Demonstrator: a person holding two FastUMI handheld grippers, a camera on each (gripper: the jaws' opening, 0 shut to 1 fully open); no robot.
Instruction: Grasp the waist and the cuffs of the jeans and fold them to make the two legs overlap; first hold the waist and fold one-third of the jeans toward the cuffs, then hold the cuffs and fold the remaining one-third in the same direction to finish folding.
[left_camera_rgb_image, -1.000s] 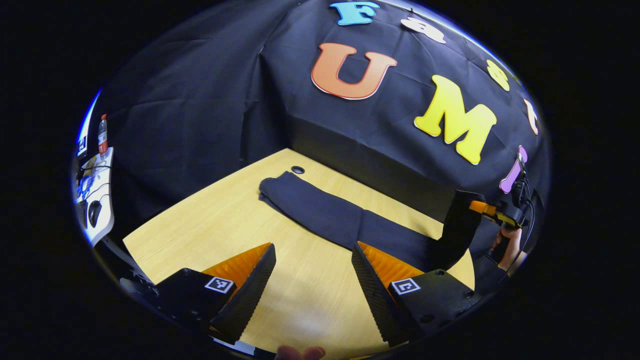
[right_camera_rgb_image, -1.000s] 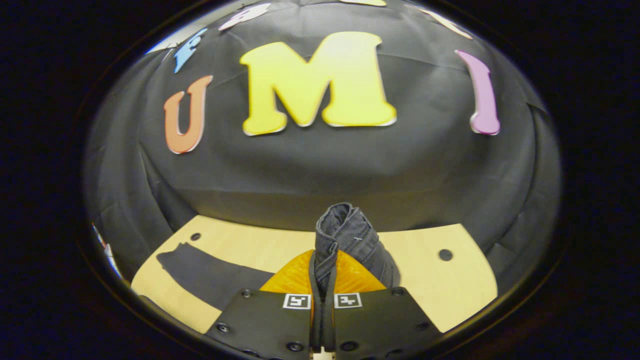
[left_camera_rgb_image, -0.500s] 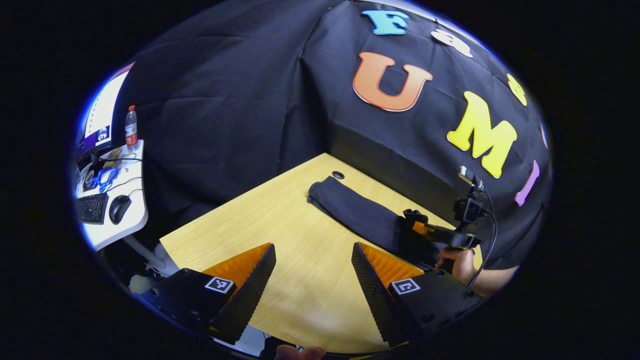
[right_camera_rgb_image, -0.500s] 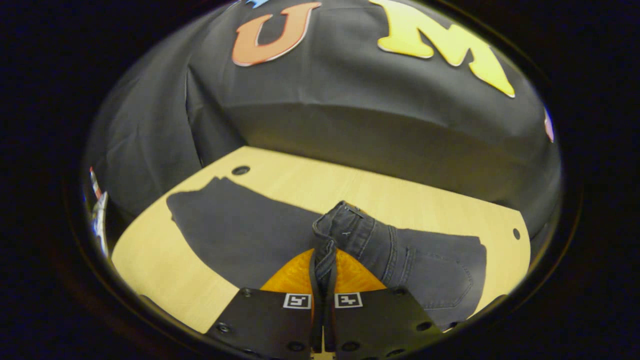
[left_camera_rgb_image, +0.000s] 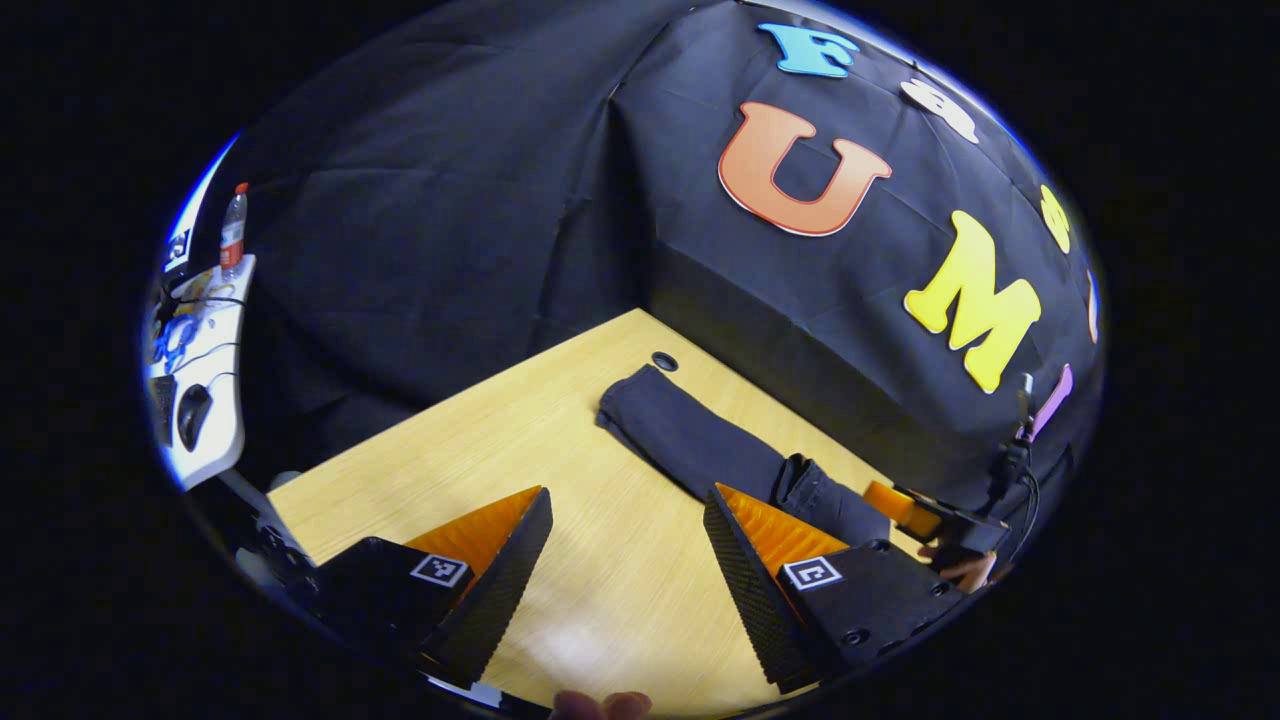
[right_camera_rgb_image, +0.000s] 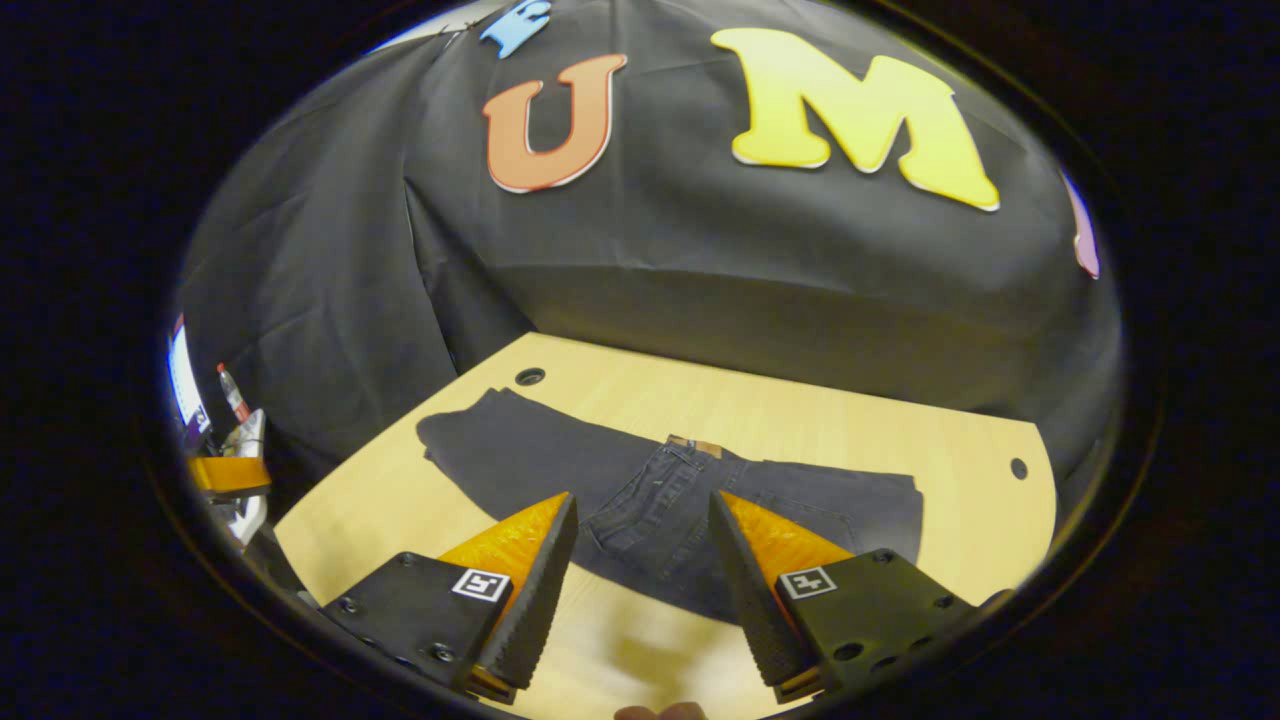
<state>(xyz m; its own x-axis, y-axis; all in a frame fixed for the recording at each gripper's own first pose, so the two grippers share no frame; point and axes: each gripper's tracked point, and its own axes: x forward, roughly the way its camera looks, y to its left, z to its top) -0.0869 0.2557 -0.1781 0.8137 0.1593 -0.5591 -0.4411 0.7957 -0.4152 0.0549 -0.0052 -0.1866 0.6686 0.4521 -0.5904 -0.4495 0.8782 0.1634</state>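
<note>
Since a second ago our right gripper (right_camera_rgb_image: 640, 580) has let go of the waist (right_camera_rgb_image: 690, 447) and now hangs with jaws apart above the jeans (right_camera_rgb_image: 620, 490). We judge the first third done: the waist lies folded over the legs, flat on the table (right_camera_rgb_image: 830, 420). Our left gripper (left_camera_rgb_image: 625, 560) also stands with jaws apart, holding nothing, near the cuffs (left_camera_rgb_image: 640, 395). Left for us: grasp the cuffs and fold the last third over.
</note>
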